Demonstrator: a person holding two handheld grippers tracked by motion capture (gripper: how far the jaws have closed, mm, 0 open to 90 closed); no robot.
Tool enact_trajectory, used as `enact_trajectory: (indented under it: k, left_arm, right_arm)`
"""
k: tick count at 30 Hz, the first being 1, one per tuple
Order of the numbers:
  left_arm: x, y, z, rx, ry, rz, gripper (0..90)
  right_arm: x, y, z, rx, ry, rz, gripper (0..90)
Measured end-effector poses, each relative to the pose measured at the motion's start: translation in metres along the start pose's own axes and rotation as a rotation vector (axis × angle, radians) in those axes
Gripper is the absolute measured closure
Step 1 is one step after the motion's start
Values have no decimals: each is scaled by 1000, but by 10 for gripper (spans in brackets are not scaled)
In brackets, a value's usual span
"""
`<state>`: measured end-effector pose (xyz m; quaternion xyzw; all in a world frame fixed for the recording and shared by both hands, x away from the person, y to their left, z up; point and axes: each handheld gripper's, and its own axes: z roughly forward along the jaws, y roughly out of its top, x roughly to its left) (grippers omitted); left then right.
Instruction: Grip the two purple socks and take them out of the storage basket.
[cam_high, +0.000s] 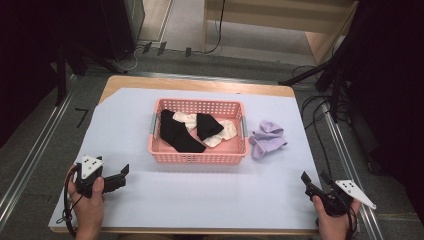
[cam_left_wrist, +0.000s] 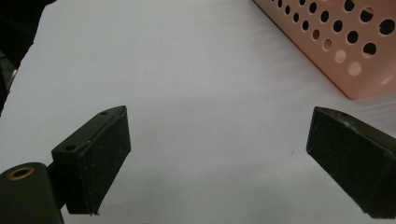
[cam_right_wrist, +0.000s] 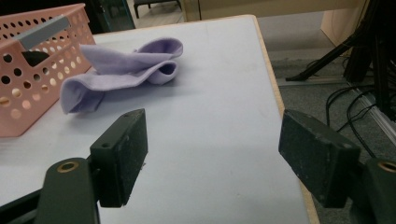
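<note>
Lilac socks (cam_high: 268, 138) lay bunched on the bench (cam_high: 200, 195), just beside the right end of the pink basket (cam_high: 198, 157); the same socks (cam_right_wrist: 122, 70) showed ahead of the right tongs (cam_high: 315, 181). Basket held black socks (cam_high: 177, 132) and cream socks (cam_high: 226, 134). Right tongs gaped wide, empty, near the bench's right front corner. Left tongs (cam_high: 121, 176) also spread apart, empty, over bare bench front-left.

Left gripper (cam_left_wrist: 217, 154): jaws spread wide, nothing held between them.
Pink basket (cam_left_wrist: 345, 51): seen beyond the right finger (cam_left_wrist: 348, 163).
White table cover (cam_left_wrist: 187, 84): spread beneath both fingers.
</note>
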<state>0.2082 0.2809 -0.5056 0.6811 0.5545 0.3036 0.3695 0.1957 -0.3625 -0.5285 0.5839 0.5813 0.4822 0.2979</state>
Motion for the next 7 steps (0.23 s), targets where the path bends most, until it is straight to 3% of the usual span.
enact_trajectory:
  k: [7]
  left_arm:
    - [0, 0, 0, 2, -1, 1, 71]
  right_arm:
    - [0, 0, 0, -3, -8, 0, 232]
